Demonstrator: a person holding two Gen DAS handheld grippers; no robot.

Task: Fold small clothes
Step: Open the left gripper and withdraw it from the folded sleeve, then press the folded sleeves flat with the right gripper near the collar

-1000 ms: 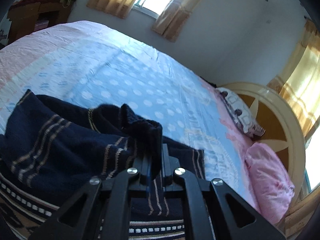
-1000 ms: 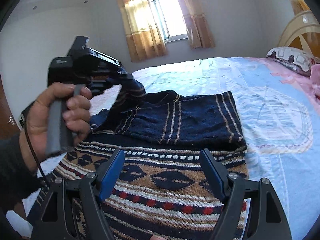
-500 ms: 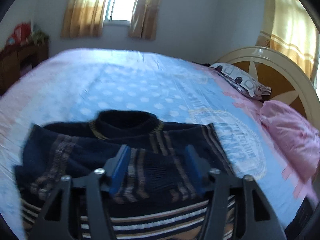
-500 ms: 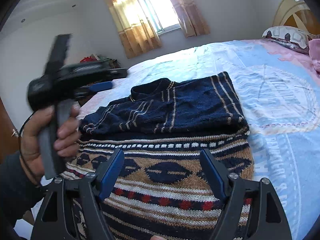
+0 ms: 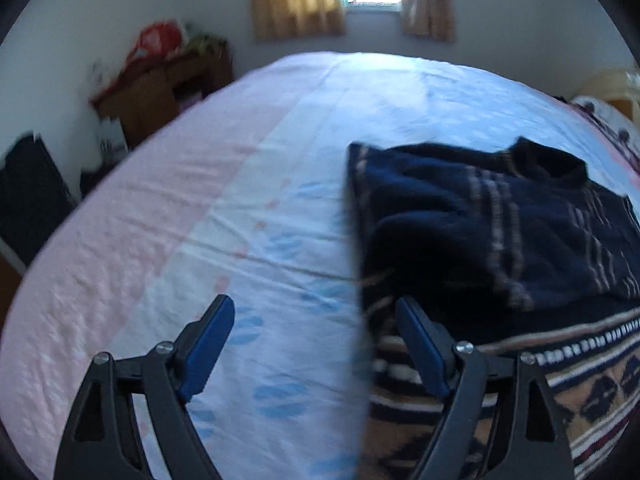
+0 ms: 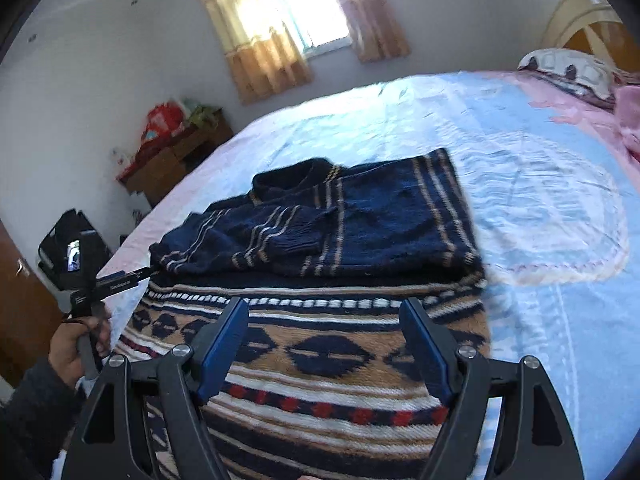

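Hovering your left gripper (image 5: 310,354), jaws apart and empty, beside the sweater's (image 5: 500,240) left edge on the bed (image 5: 200,220), you are lining up, while your right gripper (image 6: 324,346), jaws likewise spread, is waiting over the patterned hem (image 6: 320,360); pinch both hem corners evenly.

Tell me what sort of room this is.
A bedroom in a home, most likely: the sweater lies on a wide bed with a pillow by its headboard, and a curtained window behind.
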